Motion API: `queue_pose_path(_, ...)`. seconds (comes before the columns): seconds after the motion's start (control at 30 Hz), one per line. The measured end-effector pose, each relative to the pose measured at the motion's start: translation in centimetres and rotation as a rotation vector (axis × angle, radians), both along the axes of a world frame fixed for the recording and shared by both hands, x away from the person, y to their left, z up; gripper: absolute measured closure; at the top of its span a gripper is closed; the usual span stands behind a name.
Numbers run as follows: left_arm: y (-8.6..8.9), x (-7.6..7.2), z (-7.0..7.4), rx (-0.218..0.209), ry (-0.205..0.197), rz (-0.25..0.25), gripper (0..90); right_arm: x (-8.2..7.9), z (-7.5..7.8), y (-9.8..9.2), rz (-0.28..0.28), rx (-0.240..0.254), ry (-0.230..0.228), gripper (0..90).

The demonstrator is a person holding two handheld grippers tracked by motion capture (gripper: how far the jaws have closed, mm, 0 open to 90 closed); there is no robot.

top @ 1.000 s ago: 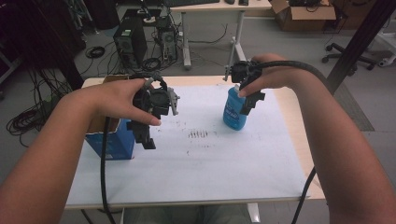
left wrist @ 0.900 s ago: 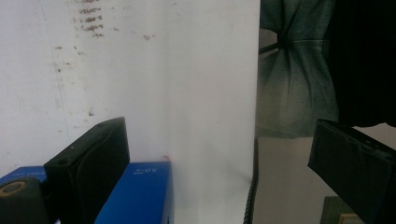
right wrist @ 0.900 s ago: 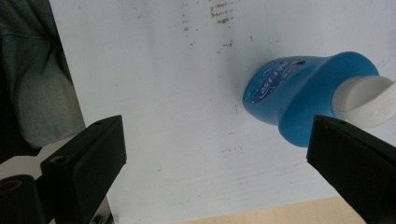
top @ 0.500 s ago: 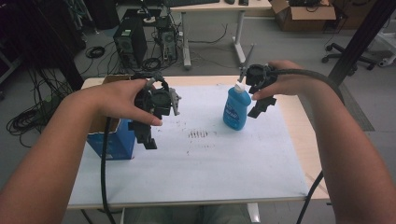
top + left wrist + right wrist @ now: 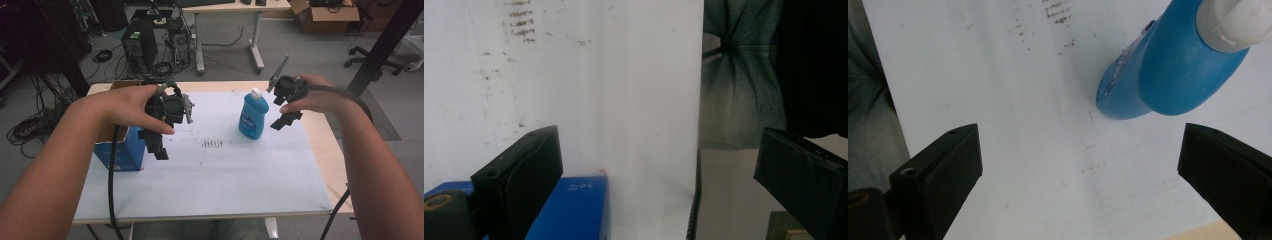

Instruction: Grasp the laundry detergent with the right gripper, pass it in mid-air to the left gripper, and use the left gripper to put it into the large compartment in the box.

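Blue bottle (image 5: pixel 252 117) stands upright, far-centre of table (image 5: pixel 225 180). Right gripper (image 5: pixel 285 120) just beside it, jaws wide apart, empty. Left gripper (image 5: pixel 156 145), also open, hangs near blue box (image 5: pixel 122 152). Risk: a jaw may clip bottle & tip it.

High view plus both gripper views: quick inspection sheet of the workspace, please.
Surface: white sheet over the table, with dark smudges near the middle.
Job's things: blue bottle with a white cap, upright, free of both grippers.
Clutter: open blue box at the left edge.
Grippers: left gripper open beside the box; right gripper open, just right of the bottle.
Cables: one trails from each gripper.
Surroundings: computer towers, desk, office chair, floor cables.
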State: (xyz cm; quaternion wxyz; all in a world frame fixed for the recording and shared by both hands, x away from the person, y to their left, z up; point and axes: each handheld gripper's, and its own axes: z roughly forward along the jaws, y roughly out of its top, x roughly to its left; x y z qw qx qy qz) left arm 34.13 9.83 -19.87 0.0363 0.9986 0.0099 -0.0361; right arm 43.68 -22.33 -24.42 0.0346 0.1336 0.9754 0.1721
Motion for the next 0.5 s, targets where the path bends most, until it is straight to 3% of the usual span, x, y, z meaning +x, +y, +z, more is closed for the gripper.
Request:
queue_pose_path(0.23,0.0,0.1,-0.1,-0.001,0.004,-0.006,5.4,0.1,-1.6,-1.2,-0.04,0.073,-0.01,3.9)
queue_pose_path(0.5,-0.1,0.3,-0.1,0.009,0.007,-0.003,5.4,0.1,-3.1,-2.0,-0.074,0.106,-0.03,3.7)
